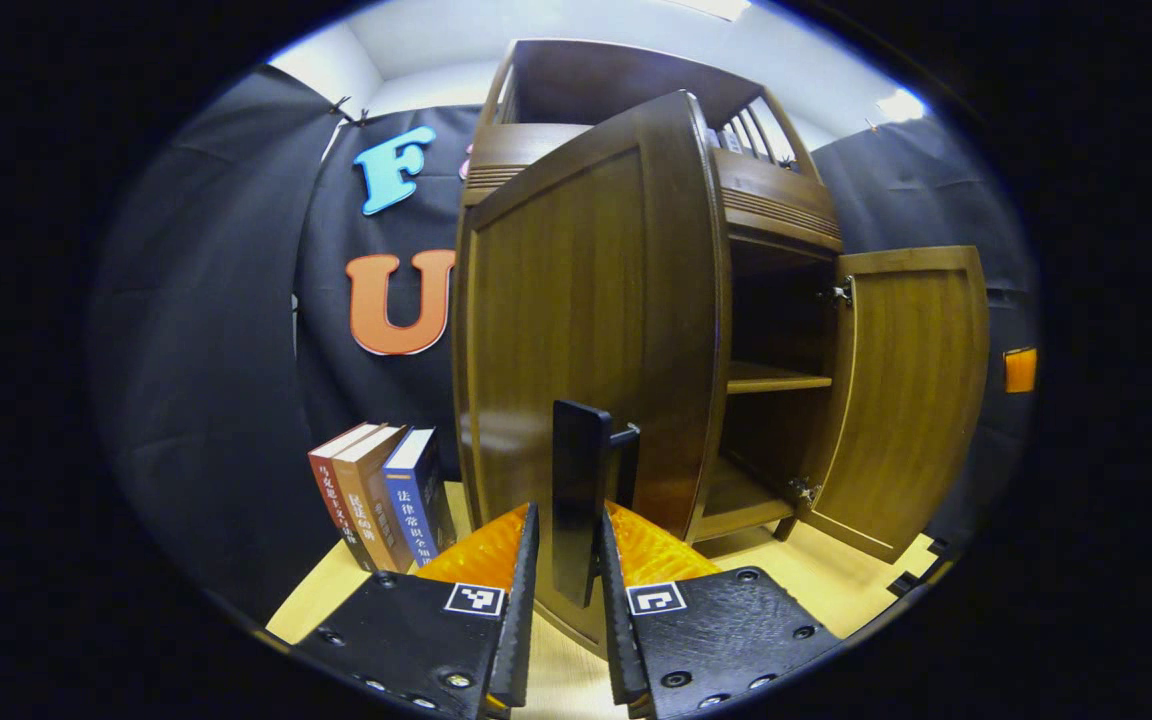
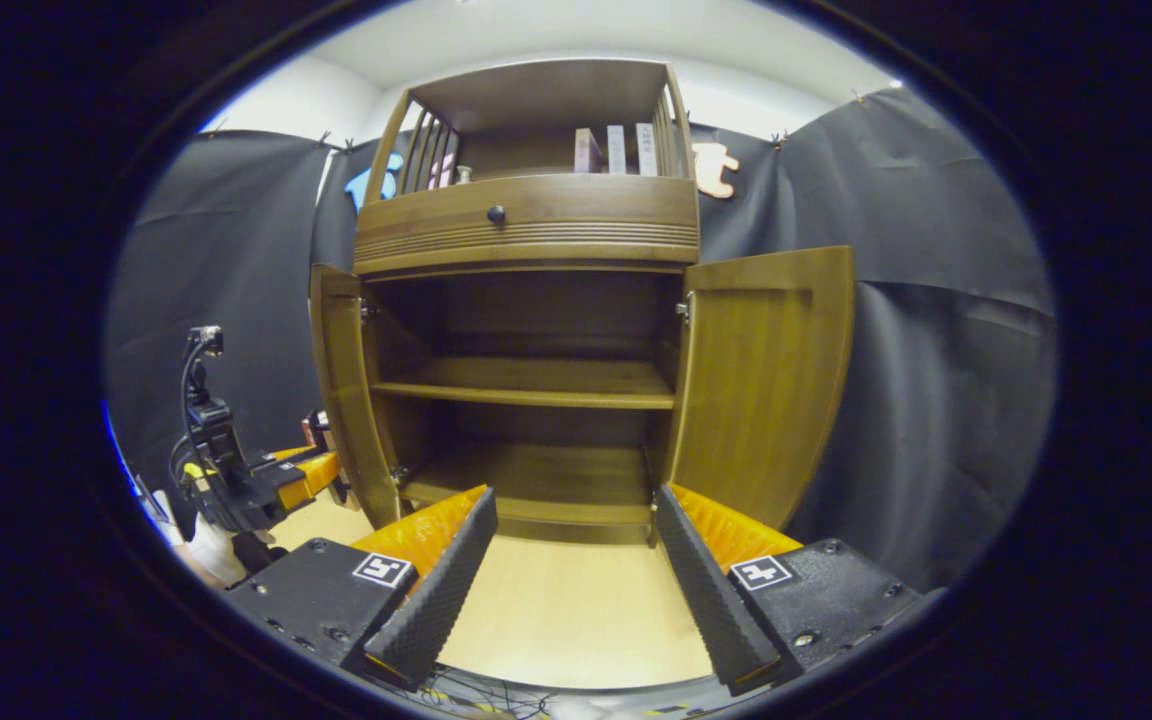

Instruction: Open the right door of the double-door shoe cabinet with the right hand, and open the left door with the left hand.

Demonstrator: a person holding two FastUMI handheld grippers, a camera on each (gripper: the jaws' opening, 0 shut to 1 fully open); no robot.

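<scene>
Clamping the dark handle (image 1: 579, 490) of the left door (image 1: 576, 330), the left tongs (image 1: 566, 560) have both fingers pressed on it at 6 o'clock in the left gripper view, with the door swung well out from the shoe cabinet (image 2: 536, 230). The right tongs (image 2: 566, 570) hang apart and empty before the open interior, and the right door (image 2: 761, 380) stands wide at 3 o'clock in the right gripper view. The risk I see lies in the left grip: pulling straight back instead of following the hinge arc could make the handle slip out or drag the cabinet across the desk (image 2: 576, 620). Swinging wider could also knock the books (image 1: 381, 495) leaning at 8 o'clock.
</scene>
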